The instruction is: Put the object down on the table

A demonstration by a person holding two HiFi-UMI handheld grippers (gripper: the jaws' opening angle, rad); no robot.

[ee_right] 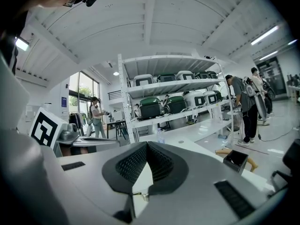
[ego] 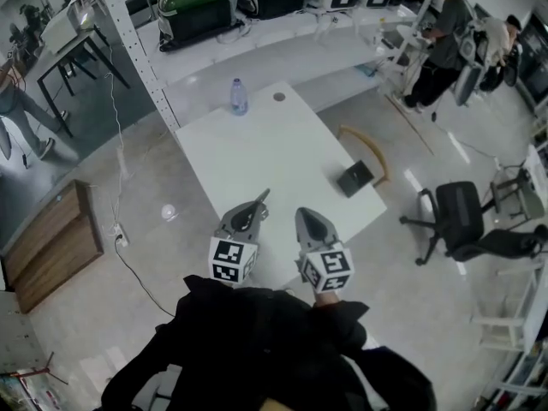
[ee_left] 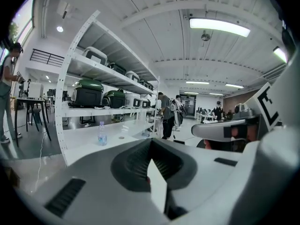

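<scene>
The left claw [ego: 261, 197] and right claw [ego: 306, 216] are hovering shut and empty over the tabletop's [ego: 282, 154] near edge, the bottle [ego: 239, 98] (likely the task's thing) standing upright at twelve o'clock, nearer the left.

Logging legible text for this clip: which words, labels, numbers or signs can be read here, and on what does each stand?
No text reads clearly.
Bottle label: too small to read.
Blue wall sign: blurred.
Left cube, right cube: black-and-white square patterns only, no letters.
</scene>
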